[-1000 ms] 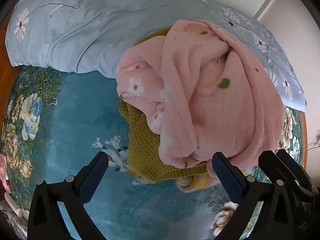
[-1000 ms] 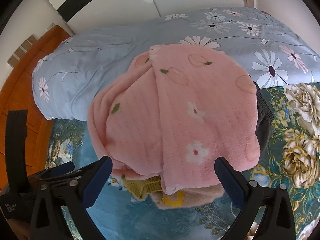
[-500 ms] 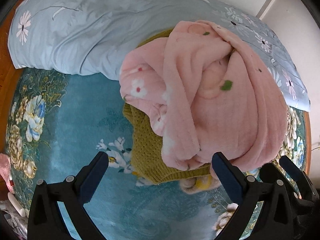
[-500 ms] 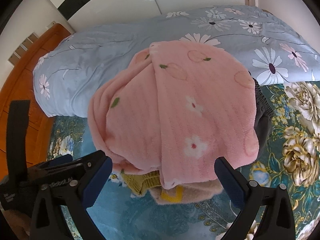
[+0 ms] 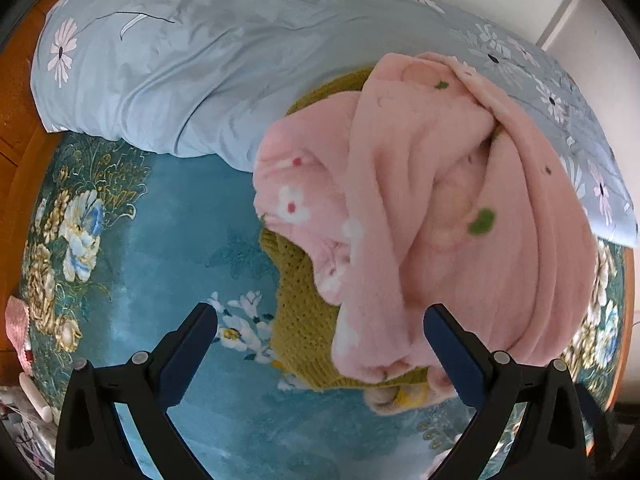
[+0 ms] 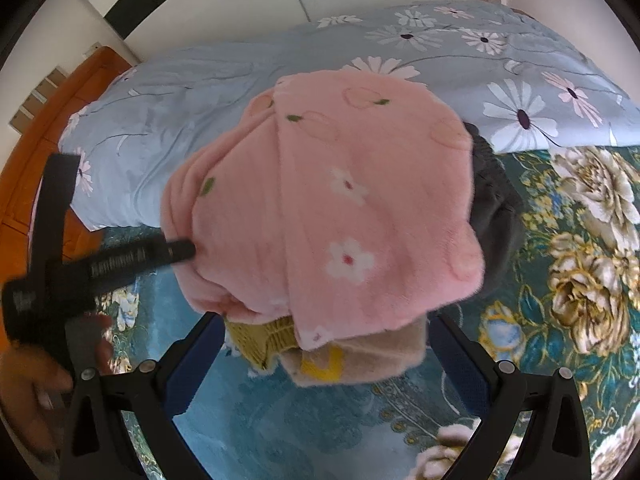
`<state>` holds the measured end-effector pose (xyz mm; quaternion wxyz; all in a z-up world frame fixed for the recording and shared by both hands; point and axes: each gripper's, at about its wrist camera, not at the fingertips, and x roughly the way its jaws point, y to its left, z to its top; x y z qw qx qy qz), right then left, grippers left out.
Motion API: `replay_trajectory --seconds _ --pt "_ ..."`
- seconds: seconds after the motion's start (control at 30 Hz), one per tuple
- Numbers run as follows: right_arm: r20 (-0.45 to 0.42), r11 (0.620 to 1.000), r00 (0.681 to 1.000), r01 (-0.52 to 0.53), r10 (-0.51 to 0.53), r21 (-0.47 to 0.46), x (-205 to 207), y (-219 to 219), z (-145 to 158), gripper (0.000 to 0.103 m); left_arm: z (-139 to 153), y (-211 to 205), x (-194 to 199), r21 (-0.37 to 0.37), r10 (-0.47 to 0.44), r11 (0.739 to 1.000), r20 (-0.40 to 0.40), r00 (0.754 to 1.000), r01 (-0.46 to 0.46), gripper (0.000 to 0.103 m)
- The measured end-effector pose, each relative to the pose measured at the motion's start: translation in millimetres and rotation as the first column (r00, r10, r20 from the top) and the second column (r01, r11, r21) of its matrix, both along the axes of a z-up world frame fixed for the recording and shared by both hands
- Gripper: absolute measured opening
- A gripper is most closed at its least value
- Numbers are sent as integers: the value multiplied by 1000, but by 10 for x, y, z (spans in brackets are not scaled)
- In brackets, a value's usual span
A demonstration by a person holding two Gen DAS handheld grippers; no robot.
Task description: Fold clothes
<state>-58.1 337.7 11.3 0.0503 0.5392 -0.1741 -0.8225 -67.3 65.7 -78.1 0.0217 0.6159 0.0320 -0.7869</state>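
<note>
Left gripper (image 5: 320, 328) sits w/ jaws wide apart, nothing between them, blue pads hanging over the teal floral bedspread (image 5: 168, 240) just short of the clothes pile. Right gripper (image 6: 324, 336) same story: jaws spread wide, empty, its pads flanking the near edge of the pile w/o touching as far as I can tell. In the right wrist view the left gripper comes in from the left side, its dark tip right up against the pink fleece garment (image 6: 332, 216), looks like contact but can't be sure; a hand (image 6: 36, 380) grips its handle at lower left. Pile sits mid-bed: pink fleece on top, mustard knit (image 5: 304, 328) under it, a beige piece w/ yellow (image 6: 352, 360) poking out at the near edge, dark grey item (image 6: 496, 216) on the pile's right. Pale blue daisy quilt (image 5: 192, 64) bunched behind, touching the pile's far side. Open bedspread to the left and in front; wooden bed frame (image 6: 24, 168) at far left edge.
</note>
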Motion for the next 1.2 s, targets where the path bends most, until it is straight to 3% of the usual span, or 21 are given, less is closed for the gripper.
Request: replay_trajectory --seconds 0.07,0.17,0.23,0.27,0.3,0.37,0.5,0.6,0.7,0.77,0.9,1.0,1.13,1.2 --pt "-5 1000 1000 19 -19 -2 69 89 -15 103 -2 35 -62 6 -3 1000 5 1000 3 98" --pt "6 999 999 52 -52 -7 178 230 -38 103 -46 125 -149 22 -28 999 33 999 27 78" --pt "41 997 997 69 -69 -16 254 318 -10 103 -94 163 -203 50 -32 998 73 997 29 42" --pt "44 997 996 74 -73 -15 284 353 15 103 -101 168 -221 60 -20 998 91 996 15 30" --pt "45 997 996 79 -79 -10 318 387 44 103 -93 170 -229 60 -4 998 103 995 -3 7" --pt "32 995 995 93 -94 24 407 450 121 103 -1 194 -190 77 7 997 87 996 -14 7" --pt "22 989 989 145 -145 22 560 597 210 103 364 392 85 161 -134 978 -8 991 133 7" --pt "32 984 984 176 -176 7 695 645 303 103 699 491 385 258 -223 936 -98 970 241 6" --pt "12 978 978 206 -206 9 848 698 383 103 1062 543 620 353 -279 874 -198 940 334 6" --pt "12 971 971 240 -240 5 973 766 429 103 1323 570 776 383 -311 832 -278 909 401 6" --pt "-15 960 960 281 -281 6 1193 875 520 103 1674 489 1068 403 -328 786 -369 870 468 6" --pt "-22 959 959 282 -282 9 1294 857 592 103 1720 197 1270 424 -298 785 -379 876 451 6" --pt "-25 971 971 238 -239 -27 1295 670 670 103 1566 -186 1393 432 -224 829 -325 919 355 6" --pt "-30 978 980 194 -196 -73 1237 499 701 103 1502 -303 1469 460 -197 825 -309 931 327 6"
